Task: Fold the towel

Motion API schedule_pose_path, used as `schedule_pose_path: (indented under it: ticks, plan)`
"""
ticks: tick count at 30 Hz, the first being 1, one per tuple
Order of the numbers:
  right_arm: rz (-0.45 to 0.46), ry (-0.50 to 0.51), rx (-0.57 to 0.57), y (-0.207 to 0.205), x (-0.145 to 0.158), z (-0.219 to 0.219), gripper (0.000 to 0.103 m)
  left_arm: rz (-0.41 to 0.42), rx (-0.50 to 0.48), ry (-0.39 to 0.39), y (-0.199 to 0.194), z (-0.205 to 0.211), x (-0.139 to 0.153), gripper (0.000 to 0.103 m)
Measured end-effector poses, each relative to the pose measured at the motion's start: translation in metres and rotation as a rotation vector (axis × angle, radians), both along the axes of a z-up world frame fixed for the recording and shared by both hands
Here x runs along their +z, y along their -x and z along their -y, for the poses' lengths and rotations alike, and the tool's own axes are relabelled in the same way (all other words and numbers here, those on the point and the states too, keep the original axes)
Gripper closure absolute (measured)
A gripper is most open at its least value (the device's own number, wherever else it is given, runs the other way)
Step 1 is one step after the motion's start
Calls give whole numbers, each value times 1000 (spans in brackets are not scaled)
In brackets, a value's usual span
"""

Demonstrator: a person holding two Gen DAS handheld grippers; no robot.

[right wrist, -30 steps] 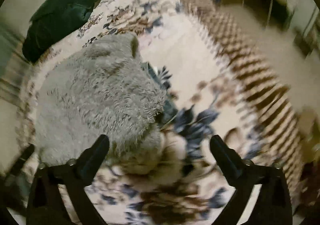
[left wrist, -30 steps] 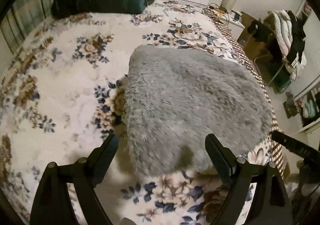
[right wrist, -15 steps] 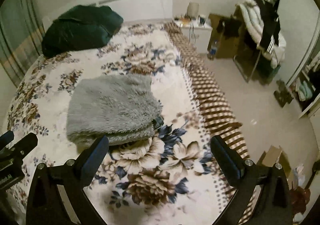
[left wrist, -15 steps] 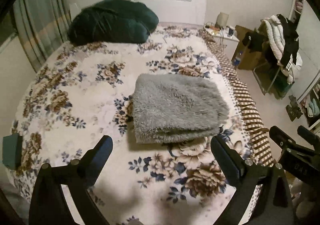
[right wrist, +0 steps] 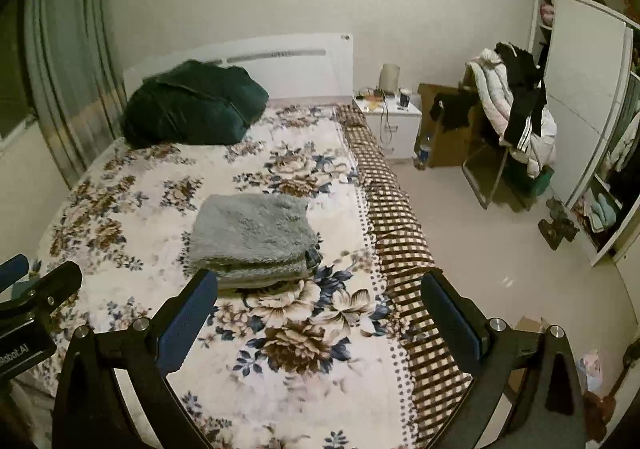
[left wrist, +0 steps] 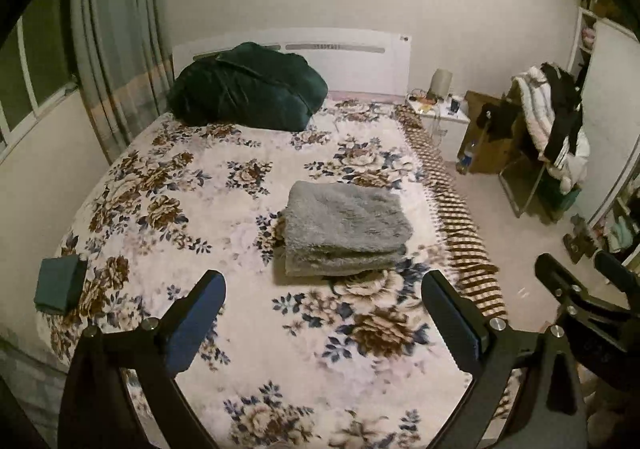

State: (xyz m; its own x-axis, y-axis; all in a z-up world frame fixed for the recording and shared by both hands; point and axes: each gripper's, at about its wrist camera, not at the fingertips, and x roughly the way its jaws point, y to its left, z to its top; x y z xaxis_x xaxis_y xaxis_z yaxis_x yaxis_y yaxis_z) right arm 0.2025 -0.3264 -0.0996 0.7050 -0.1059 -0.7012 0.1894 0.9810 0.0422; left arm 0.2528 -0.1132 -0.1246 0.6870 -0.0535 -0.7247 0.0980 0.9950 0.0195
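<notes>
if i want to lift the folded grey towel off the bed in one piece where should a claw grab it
Grip the near stacked edge of the grey towel, coming in low from the foot of the bed. The layers show there as one thick lip, so the fingers can probably close over them all. Both claws hang open, clear of it.

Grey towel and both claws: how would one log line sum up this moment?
grey towel: folded, on floral bedspread | left claw: open, empty | right claw: open, empty

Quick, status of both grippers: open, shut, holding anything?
Left gripper: open, empty, above the floral bedspread.
Right gripper: open, empty; the folded fluffy grey towel lies free.
</notes>
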Motion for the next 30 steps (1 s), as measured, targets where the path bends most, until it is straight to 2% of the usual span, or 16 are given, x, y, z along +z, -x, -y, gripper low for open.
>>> schedule_pose_path:
  ticks: [7, 12, 20, 30]
  plan:
    - [61, 25, 35, 76, 59, 0, 0, 42, 30, -1, 48, 5, 34, 3]
    - [72, 25, 35, 108, 85, 0, 0, 48, 32, 8, 64, 1, 40, 3]
    - [65, 22, 39, 126, 106, -5, 0, 44, 50, 2, 79, -11, 47, 0]
    - [65, 18, 54, 128, 114, -11, 0, 71, 60, -16, 83, -18, 55, 0]
